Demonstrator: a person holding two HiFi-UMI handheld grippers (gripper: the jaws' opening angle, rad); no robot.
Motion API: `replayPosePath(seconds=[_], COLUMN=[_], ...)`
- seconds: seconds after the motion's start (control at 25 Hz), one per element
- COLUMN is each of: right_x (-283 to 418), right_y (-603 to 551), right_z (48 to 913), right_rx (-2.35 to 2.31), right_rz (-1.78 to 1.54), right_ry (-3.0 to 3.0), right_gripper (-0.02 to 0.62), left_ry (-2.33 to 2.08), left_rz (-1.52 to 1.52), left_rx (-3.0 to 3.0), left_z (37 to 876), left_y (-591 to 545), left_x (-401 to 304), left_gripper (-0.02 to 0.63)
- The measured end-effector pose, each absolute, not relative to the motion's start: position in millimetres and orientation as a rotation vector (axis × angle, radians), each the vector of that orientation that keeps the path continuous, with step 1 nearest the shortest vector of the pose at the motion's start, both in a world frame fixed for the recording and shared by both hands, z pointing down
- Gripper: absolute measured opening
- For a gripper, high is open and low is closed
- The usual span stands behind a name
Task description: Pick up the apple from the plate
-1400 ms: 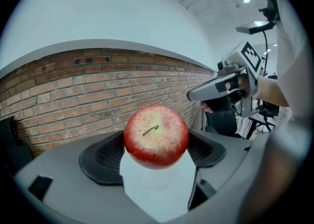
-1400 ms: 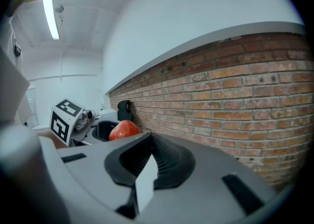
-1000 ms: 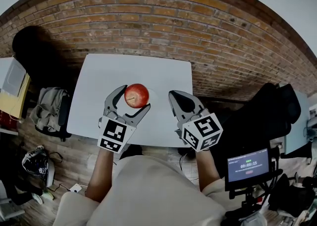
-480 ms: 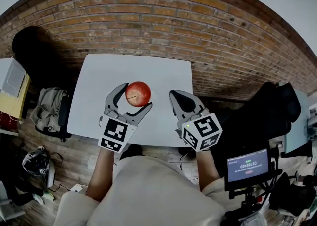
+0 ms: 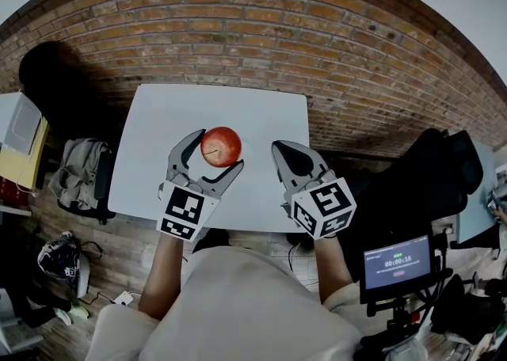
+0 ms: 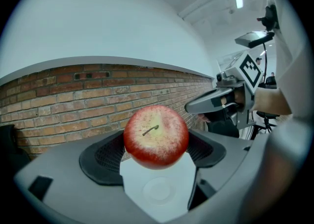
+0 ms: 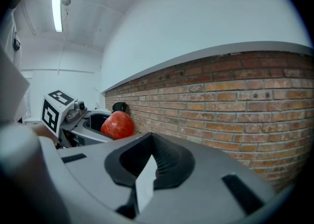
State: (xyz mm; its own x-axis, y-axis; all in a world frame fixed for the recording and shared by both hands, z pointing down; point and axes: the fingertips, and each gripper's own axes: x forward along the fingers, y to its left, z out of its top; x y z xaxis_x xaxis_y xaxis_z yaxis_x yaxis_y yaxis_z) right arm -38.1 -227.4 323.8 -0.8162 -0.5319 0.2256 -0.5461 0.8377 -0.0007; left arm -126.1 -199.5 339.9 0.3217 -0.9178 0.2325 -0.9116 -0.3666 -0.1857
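- Left gripper view is showing the left claw (image 6: pixel 156 155) pinching the apple (image 6: pixel 156 136), with one dark pad pressing on each side of the fruit.
- The apple is sitting at the centre of that frame, red with a yellowish patch, its stem pointing toward the camera.
- Lower in the same frame, the pale round plate (image 6: pixel 158 191) is lying on the white surface (image 6: pixel 135 179), and a strip of that surface is showing between fruit and plate.
- Head view is showing the left claw (image 5: pixel 218 152) reaching over the middle of the surface (image 5: pixel 158 138), carrying the apple (image 5: pixel 221 146) just left of frame centre.
- The right claw (image 5: pixel 282 151) is hovering just to the right of the apple, apart from it.
- Right gripper view is showing the right claw (image 7: pixel 147 166) with its jaws pressed almost together, gripping nothing, and only a thin white sliver is showing between the pads.
- The apple (image 7: pixel 117 125) is appearing at the middle left of that view.
- A brick wall (image 5: pixel 261 43) is running across the upper part of the head view, and a small screen (image 5: pixel 398 263) is glowing at the lower right.
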Motion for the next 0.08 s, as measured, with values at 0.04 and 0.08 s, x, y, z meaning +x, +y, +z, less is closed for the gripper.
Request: replayPosePath(seconds=[0.04,0.08], right_x=[-37.9,-37.8], right_y=[-227.7,-228.0], right_z=[323.7,323.6], right_rx=[0.833,0.833], right_rz=[0.094,0.092], right_ry=[-2.802,-2.802], right_gripper=[0.0,0.0], left_ry=[1.756,1.756], left_rz=[-0.466,-0.463], left_rx=[-2.536,-2.535], left_z=[339.4,338.9], left_y=[-200.1,-200.8], left_x=[-125.9,-125.7], left_gripper=[0.4,0.4])
